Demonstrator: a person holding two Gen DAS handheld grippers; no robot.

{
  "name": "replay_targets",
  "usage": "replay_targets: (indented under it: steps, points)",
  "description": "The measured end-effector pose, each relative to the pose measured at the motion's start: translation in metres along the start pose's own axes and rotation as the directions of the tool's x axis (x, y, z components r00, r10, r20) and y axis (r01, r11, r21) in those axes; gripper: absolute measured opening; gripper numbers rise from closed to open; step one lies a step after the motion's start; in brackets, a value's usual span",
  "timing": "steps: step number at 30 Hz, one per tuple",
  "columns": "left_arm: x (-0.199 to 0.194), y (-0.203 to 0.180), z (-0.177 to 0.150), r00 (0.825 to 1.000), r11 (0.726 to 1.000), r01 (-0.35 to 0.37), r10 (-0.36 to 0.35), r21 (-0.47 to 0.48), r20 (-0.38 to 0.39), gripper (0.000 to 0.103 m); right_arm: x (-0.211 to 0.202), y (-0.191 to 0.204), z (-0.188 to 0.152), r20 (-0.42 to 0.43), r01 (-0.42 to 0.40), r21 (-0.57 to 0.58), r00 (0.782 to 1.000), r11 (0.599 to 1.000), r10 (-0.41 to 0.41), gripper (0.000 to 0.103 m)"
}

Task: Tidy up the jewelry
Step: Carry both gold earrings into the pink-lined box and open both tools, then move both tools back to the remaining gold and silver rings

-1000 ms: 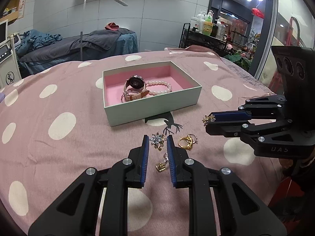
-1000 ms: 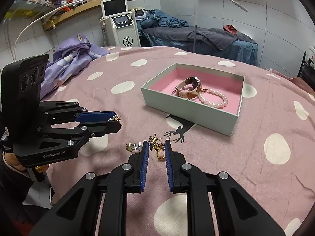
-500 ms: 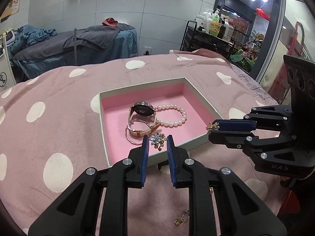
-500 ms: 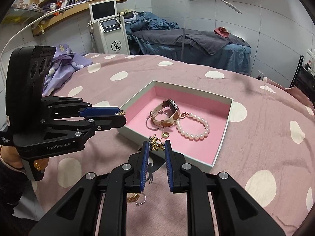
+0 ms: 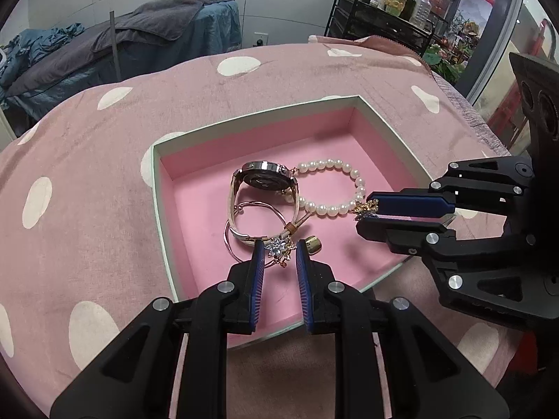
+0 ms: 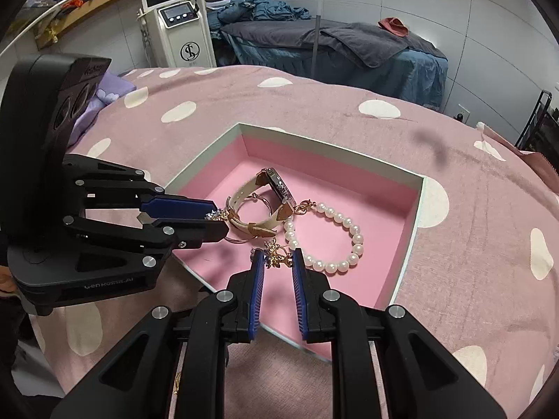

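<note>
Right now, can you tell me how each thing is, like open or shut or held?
Box: open, no lid.
Watch: lying in box.
Pearl bracelet: lying in box.
Left gripper: shut on silver flower brooch.
Right gripper: shut on gold brooch.

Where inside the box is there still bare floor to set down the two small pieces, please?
Free: the far strip of the box behind the watch and pearl bracelet, and the near floor by the front wall. Crowded: the middle, where watch, bangle and pearls touch.
</note>
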State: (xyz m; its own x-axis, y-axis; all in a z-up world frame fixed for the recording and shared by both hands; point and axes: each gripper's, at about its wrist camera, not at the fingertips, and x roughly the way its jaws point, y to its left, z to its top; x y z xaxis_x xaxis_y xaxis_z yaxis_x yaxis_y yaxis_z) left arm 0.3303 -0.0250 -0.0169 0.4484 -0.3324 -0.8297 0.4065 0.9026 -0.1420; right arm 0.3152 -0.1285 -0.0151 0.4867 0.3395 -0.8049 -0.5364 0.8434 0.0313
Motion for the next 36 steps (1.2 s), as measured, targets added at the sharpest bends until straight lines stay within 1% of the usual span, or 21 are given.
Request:
replay_targets:
  steps: [3,6,15,18,19,20,21,22,24,25,26,27,28,29,31,32,34,36]
  points:
    - [0.007,0.001,0.002,0.999,1.0,-0.017,0.017,0.01,-0.033,0.019,0.007,0.0,0.001,-0.022,0.005,-0.003,1.0,1.0,-0.005,0.016]
    - [0.011,0.002,0.004,0.999,1.0,-0.019,0.02,0.018,-0.047,0.019,0.014,-0.001,0.001,-0.044,0.019,-0.013,0.999,1.0,-0.02,0.016]
    - [0.014,0.003,0.006,0.998,0.999,-0.048,0.049,0.017,-0.044,0.019,0.016,0.003,0.002,-0.039,0.054,-0.05,0.998,0.997,-0.056,0.016]
    - [0.011,0.003,0.005,0.997,0.997,-0.069,0.07,0.026,-0.032,0.022,0.014,0.003,0.002,-0.033,0.056,-0.045,0.998,0.997,-0.057,0.018]
    - [0.008,0.004,0.005,0.997,0.998,-0.067,0.068,0.021,-0.022,0.031,0.013,0.002,0.002,-0.027,0.055,-0.043,0.998,0.998,-0.057,0.023]
    - [0.005,0.004,0.005,0.997,0.997,-0.07,0.07,0.019,-0.01,0.043,0.011,0.001,0.003,-0.02,0.055,-0.039,0.998,0.998,-0.056,0.025]
    - [0.002,0.005,0.005,0.997,0.996,-0.082,0.081,0.022,0.002,0.047,0.01,0.001,0.003,-0.014,0.057,-0.037,0.998,0.998,-0.057,0.028]
    - [-0.001,0.005,0.005,0.995,0.994,-0.102,0.101,0.029,0.016,0.05,0.007,0.0,0.003,-0.007,0.06,-0.036,0.998,0.998,-0.06,0.029]
    - [-0.009,0.003,0.006,0.991,0.99,-0.132,0.13,0.043,0.037,0.051,0.001,0.0,0.003,0.013,0.068,-0.033,0.998,0.997,-0.068,0.031]
    - [-0.014,0.002,0.006,0.99,0.989,-0.137,0.134,0.049,0.051,0.056,-0.003,0.0,0.003,0.026,0.071,-0.031,0.997,0.997,-0.07,0.033]
    - [-0.02,0.001,0.006,0.988,0.988,-0.143,0.14,0.052,0.069,0.063,-0.009,0.0,0.003,0.043,0.075,-0.029,0.996,0.997,-0.074,0.037]
    - [-0.026,0.0,0.005,0.984,0.986,-0.156,0.151,0.053,0.091,0.067,-0.014,-0.001,0.002,0.06,0.083,-0.026,0.995,0.996,-0.082,0.04]
    - [-0.032,0.0,0.004,0.979,0.983,-0.174,0.168,0.052,0.112,0.075,-0.02,-0.001,0.0,0.076,0.095,-0.024,0.993,0.995,-0.093,0.049]
    - [-0.039,-0.001,0.001,0.972,0.979,-0.198,0.19,0.048,0.136,0.082,-0.027,-0.001,-0.002,0.097,0.112,-0.021,0.989,0.993,-0.11,0.052]
    - [-0.051,-0.003,-0.006,0.957,0.972,-0.236,0.227,0.026,0.18,0.087,-0.039,-0.002,-0.007,0.128,0.138,-0.011,0.983,0.99,-0.135,0.063]
    - [-0.057,-0.003,-0.011,0.952,0.971,-0.239,0.232,0.012,0.198,0.09,-0.046,-0.002,-0.011,0.141,0.151,0.0,0.979,0.988,-0.15,0.071]
    - [-0.066,-0.002,-0.022,0.95,0.975,-0.22,0.219,-0.019,0.224,0.093,-0.057,-0.004,-0.018,0.169,0.165,0.027,0.971,0.986,-0.167,0.08]
    - [-0.073,-0.001,-0.035,0.949,0.979,-0.195,0.203,-0.054,0.242,0.093,-0.068,-0.004,-0.027,0.187,0.146,0.053,0.97,0.988,-0.153,0.081]
